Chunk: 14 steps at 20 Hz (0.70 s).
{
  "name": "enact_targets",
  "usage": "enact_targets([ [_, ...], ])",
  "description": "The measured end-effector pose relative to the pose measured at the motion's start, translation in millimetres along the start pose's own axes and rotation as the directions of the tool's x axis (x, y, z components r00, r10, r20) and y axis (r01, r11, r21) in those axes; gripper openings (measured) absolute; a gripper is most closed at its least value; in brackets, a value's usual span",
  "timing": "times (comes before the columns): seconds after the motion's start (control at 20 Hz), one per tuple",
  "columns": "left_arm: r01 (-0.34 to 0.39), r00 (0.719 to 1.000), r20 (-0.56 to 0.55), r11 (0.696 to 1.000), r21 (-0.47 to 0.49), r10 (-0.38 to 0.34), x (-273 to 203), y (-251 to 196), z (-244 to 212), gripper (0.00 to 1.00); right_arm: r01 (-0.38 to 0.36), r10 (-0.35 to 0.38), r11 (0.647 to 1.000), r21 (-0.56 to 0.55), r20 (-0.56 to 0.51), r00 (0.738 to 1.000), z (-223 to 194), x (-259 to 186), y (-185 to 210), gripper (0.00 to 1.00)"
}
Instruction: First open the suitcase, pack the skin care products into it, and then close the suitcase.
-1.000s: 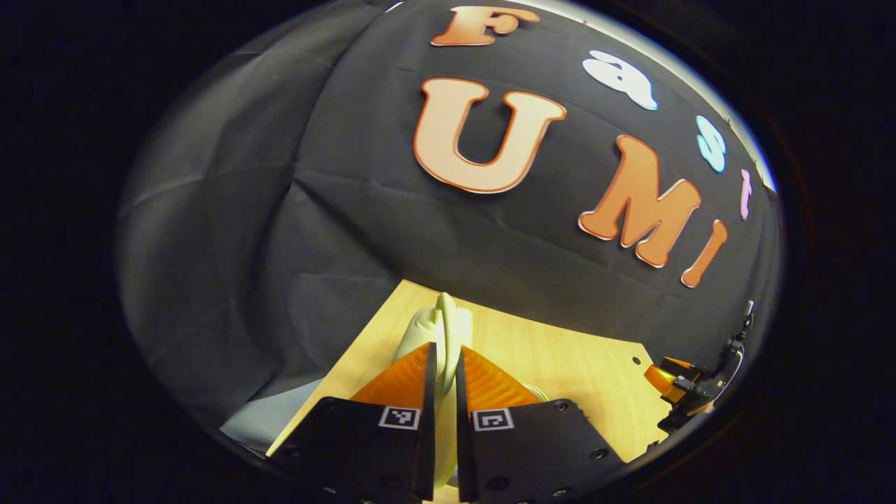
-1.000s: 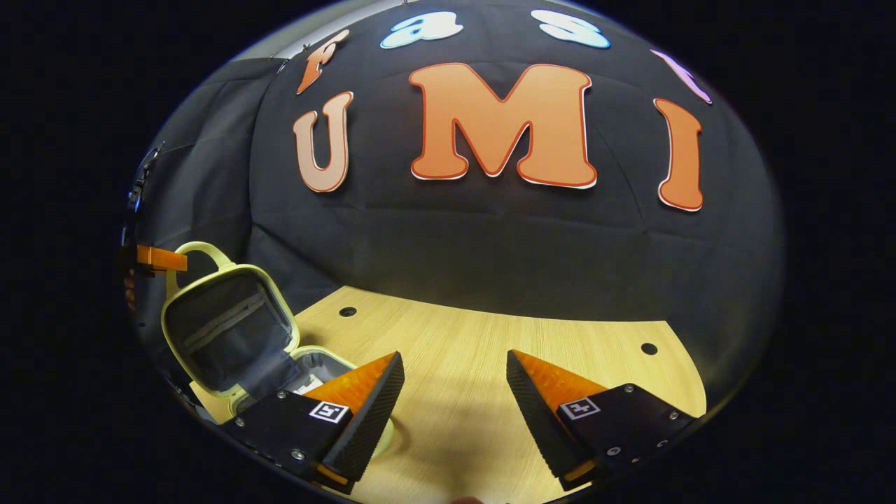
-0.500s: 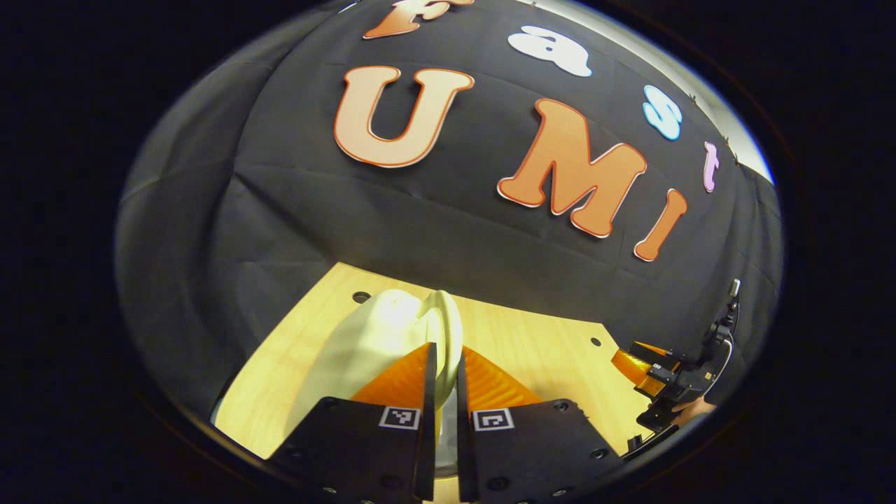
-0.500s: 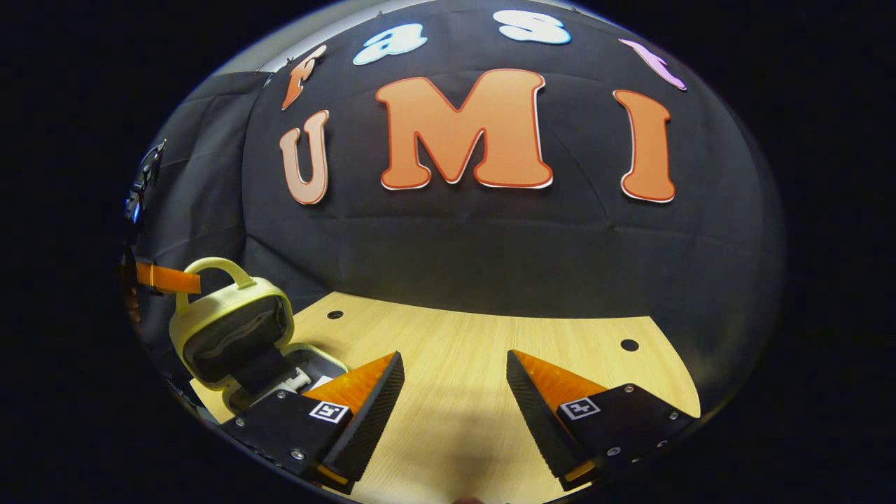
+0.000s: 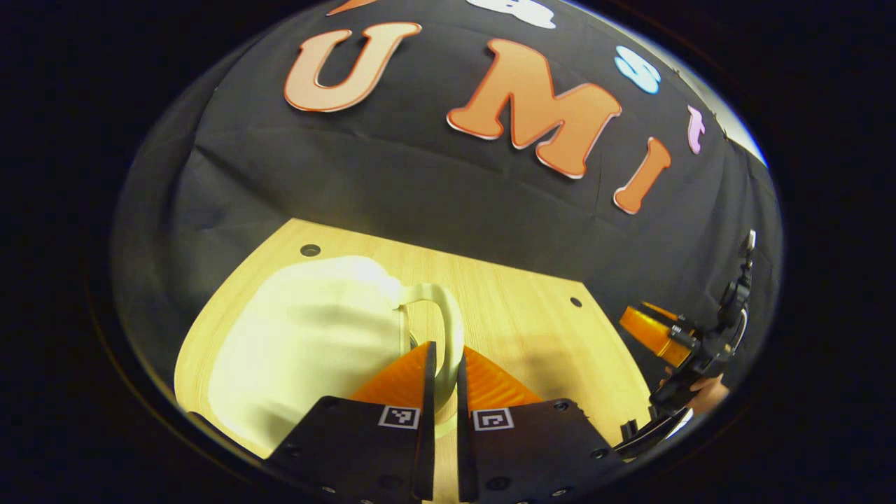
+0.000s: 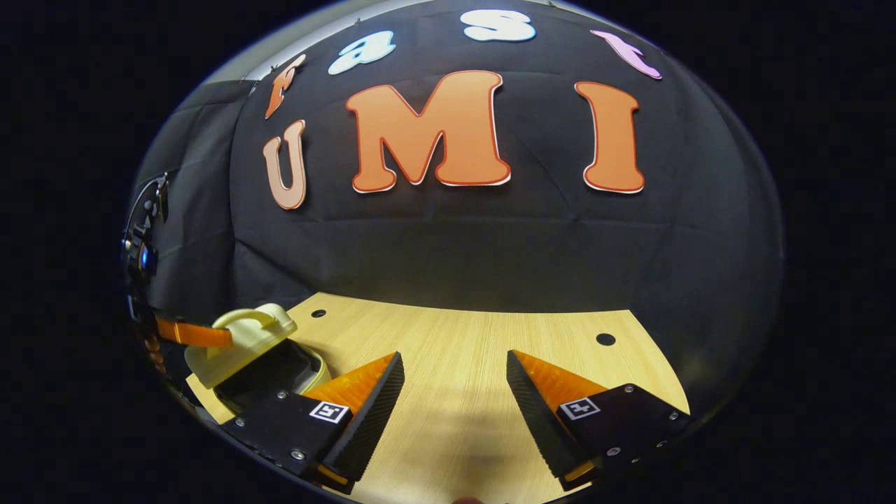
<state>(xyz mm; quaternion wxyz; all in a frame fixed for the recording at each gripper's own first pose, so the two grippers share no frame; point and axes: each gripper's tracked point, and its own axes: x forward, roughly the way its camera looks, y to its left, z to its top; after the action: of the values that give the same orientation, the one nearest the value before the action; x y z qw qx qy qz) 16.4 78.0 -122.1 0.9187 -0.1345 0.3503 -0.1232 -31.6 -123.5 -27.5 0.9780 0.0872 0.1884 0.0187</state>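
The pale yellow suitcase (image 5: 308, 336) lies on the wooden table (image 5: 518, 315), its lid tilted low over the base. My left gripper (image 5: 445, 360) is shut on the lid's looped handle (image 5: 448, 329). In the right gripper view the suitcase (image 6: 241, 343) sits at the far left with a narrow dark gap under the lid, and the left gripper (image 6: 192, 334) holds its handle. My right gripper (image 6: 455, 381) hovers open over bare table, right of the suitcase, nothing between its fingers. The same gripper (image 5: 665, 336) appears at the right of the left gripper view, with a hand behind it.
Small round holes (image 6: 605, 339) dot the table near its back edge. The black cloth wall stands close behind the table.
My left gripper has swung the lid down by its handle, from nearly upright to almost flat over the base. The right gripper has stayed open in place.
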Motion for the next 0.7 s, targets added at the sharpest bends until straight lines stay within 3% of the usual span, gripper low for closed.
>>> enact_targets([
  [0.25,-0.002,0.998,-0.057,1.000,-0.001,0.002,30,-12,-37,0.13,0.048,-0.047,0.999,0.016,-0.003,0.999,-6,-9,-27,0.94],
  [0.4,-0.026,0.996,-0.083,0.997,0.075,0.032,41,-14,-54,0.14,0.068,-0.068,0.997,0.022,-0.003,0.998,-9,-15,-38,0.94],
  [0.55,-0.042,0.990,-0.130,0.990,0.131,0.059,49,-20,-70,0.21,0.086,-0.086,0.996,0.028,-0.004,0.996,-11,-21,-47,0.94],
  [0.7,-0.011,0.989,-0.144,0.996,0.093,0.024,52,-31,-72,0.29,0.098,-0.098,0.995,0.032,-0.003,0.995,-11,-26,-52,0.94],
])
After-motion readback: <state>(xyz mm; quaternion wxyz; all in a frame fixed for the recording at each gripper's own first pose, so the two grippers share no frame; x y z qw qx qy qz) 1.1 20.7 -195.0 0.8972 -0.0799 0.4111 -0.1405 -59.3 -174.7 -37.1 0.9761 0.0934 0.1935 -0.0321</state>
